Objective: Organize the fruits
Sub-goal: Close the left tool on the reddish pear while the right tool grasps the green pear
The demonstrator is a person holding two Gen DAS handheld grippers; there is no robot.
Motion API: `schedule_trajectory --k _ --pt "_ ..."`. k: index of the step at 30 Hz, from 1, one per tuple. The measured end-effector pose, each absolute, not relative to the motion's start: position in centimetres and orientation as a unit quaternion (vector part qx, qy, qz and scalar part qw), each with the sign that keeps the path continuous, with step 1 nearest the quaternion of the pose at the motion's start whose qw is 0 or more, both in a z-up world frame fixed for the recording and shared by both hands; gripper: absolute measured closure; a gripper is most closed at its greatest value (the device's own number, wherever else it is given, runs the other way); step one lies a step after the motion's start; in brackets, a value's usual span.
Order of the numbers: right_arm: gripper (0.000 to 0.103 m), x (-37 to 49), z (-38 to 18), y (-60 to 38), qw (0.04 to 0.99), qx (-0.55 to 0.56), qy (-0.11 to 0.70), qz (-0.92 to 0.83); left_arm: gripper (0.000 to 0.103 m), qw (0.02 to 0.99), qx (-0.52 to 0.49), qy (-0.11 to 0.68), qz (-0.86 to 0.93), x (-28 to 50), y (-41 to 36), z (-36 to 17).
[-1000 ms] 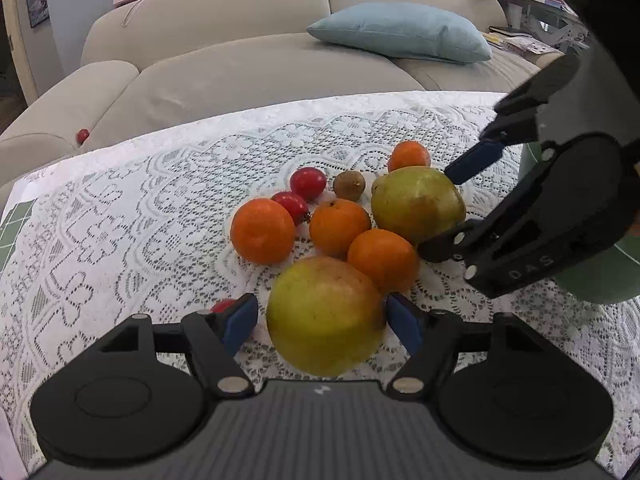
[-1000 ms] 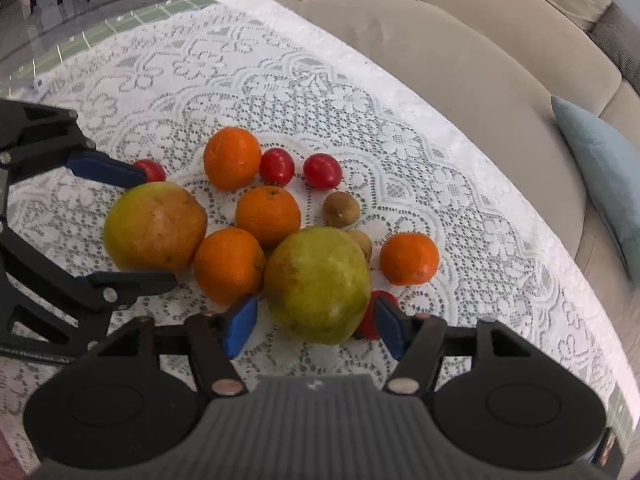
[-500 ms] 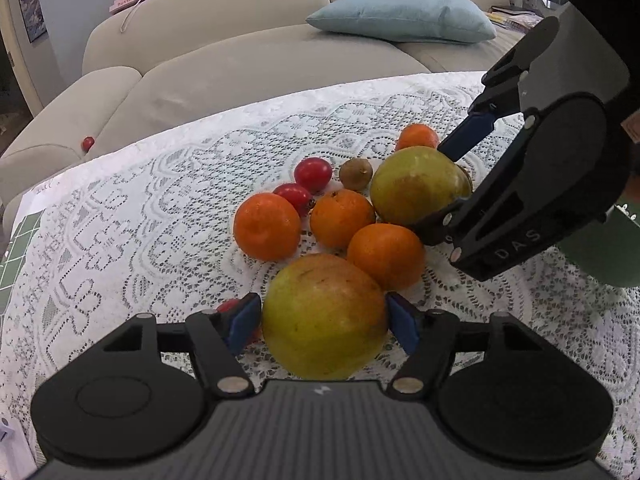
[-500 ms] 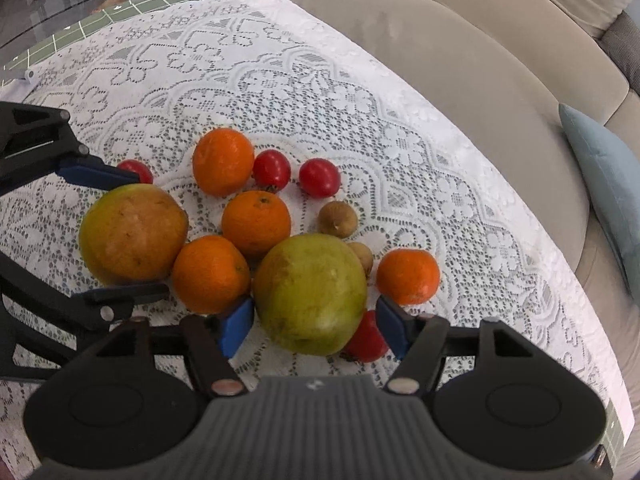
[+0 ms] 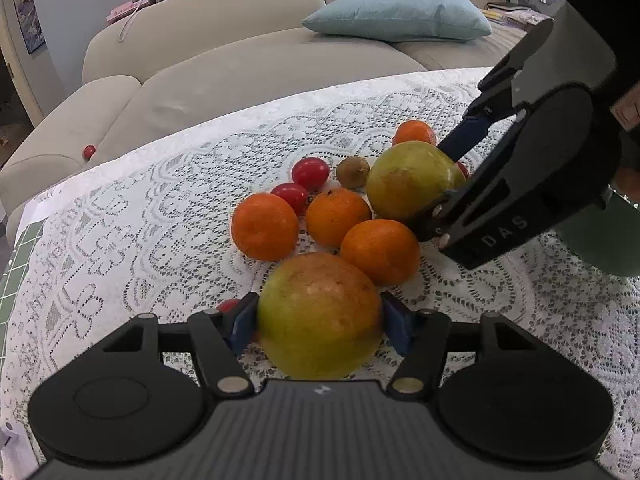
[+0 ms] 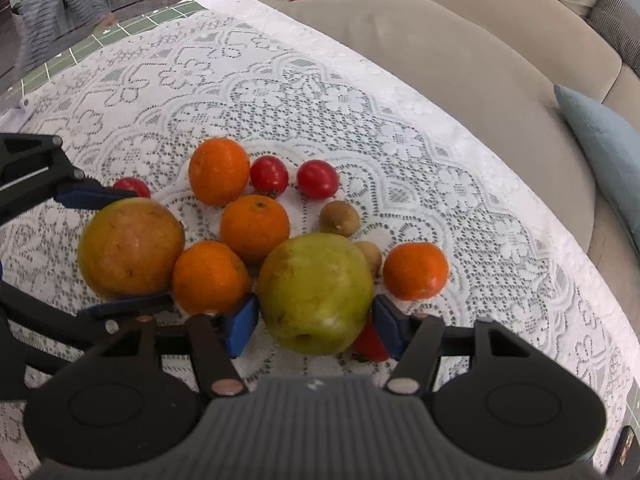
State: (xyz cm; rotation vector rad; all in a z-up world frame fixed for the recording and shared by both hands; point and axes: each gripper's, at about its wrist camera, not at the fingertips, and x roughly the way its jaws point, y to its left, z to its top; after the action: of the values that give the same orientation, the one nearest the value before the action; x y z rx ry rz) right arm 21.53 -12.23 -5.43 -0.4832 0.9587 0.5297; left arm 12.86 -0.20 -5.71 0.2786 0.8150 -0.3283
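Note:
A pile of fruit lies on the lace tablecloth [image 5: 120, 240]. My left gripper [image 5: 320, 322] is shut on a yellow-orange apple [image 5: 320, 314], which also shows in the right wrist view [image 6: 130, 246]. My right gripper [image 6: 314, 322] is shut on a green apple [image 6: 316, 292], which also shows in the left wrist view [image 5: 410, 184]. Between them lie three oranges [image 5: 338, 216], with one more [image 6: 416, 270] to the right. Red tomatoes [image 6: 318, 179] and two small brown fruits [image 6: 339, 218] lie behind.
A beige sofa [image 5: 240, 72] with a blue cushion [image 5: 396, 16] stands behind the table. A dark green container [image 5: 608, 240] stands at the right. A red tomato [image 5: 89, 151] lies on the sofa. A person [image 6: 48, 8] stands at the far left.
Both grippers have drawn slightly closer to their apples and to each other. The green apple looks a little raised. The left apple fills its jaws more tightly.

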Motion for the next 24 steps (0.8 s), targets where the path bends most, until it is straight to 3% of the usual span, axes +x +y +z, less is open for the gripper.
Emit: schedule_trajectory --k 10,24 --pt "0.045 20.7 -3.9 -13.2 0.835 -0.2 0.442 0.259 0.029 0.905 0.104 0.384 -0.147 12.6 0.7 -4.6" --pt "0.041 21.7 -3.8 -13.2 0.822 -0.147 0.487 0.256 0.029 0.901 0.074 0.4 -0.154 12.4 1.3 -4.1"
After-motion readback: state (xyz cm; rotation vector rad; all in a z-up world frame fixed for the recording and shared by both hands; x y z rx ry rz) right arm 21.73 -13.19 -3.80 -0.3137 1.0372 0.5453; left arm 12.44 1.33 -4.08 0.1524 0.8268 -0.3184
